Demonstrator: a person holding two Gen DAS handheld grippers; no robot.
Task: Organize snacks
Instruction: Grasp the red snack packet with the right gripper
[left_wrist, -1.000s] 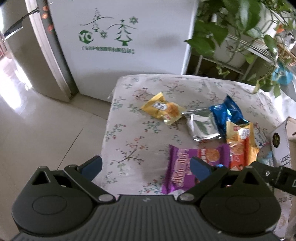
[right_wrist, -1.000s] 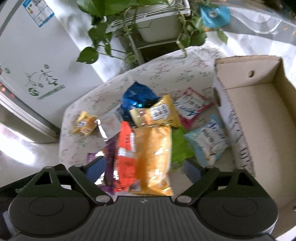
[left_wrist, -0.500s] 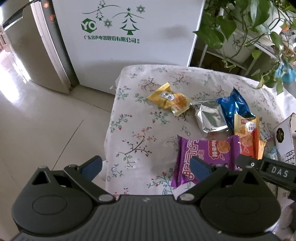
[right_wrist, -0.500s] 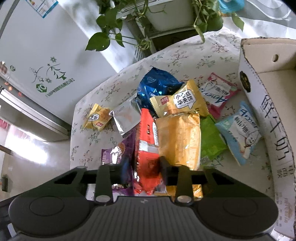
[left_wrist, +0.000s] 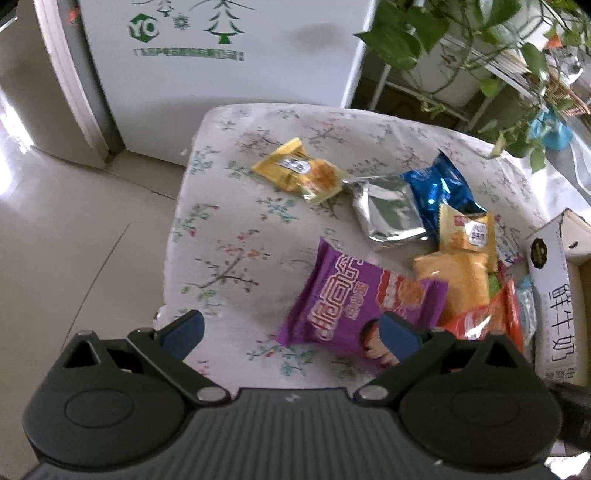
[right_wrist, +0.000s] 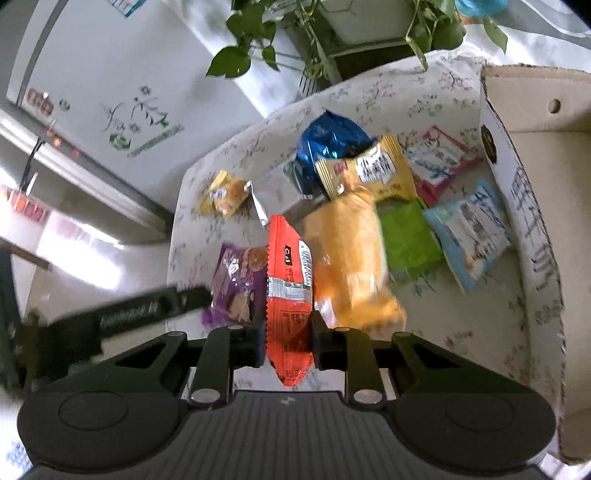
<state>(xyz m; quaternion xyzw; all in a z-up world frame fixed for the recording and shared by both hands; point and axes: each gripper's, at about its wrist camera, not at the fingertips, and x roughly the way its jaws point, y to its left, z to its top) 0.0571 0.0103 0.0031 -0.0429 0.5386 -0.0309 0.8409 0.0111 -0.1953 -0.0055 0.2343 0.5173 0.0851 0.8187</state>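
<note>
My right gripper (right_wrist: 288, 341) is shut on the near end of a red-orange snack packet (right_wrist: 290, 280), which tilts up off the floral tablecloth (right_wrist: 461, 332). Beside it lie a large orange bag (right_wrist: 351, 258), a purple biscuit packet (right_wrist: 236, 280), a green packet (right_wrist: 408, 240), a light blue packet (right_wrist: 469, 229) and a blue foil bag (right_wrist: 328, 140). My left gripper (left_wrist: 291, 328) hangs open above the table's near left part, its right finger over the purple packet (left_wrist: 354, 299). A silver pouch (left_wrist: 388, 212) and a small yellow packet (left_wrist: 299, 175) lie farther back.
An open cardboard box (right_wrist: 532, 147) stands at the table's right side. A white fridge (left_wrist: 221, 55) stands behind the table, with a plant rack (left_wrist: 461, 55) to its right. Tiled floor (left_wrist: 74, 221) lies left of the table edge.
The right gripper went from wide open to shut on the red-orange packet, whose end has lifted. The left view drifted, with the purple packet now tilted.
</note>
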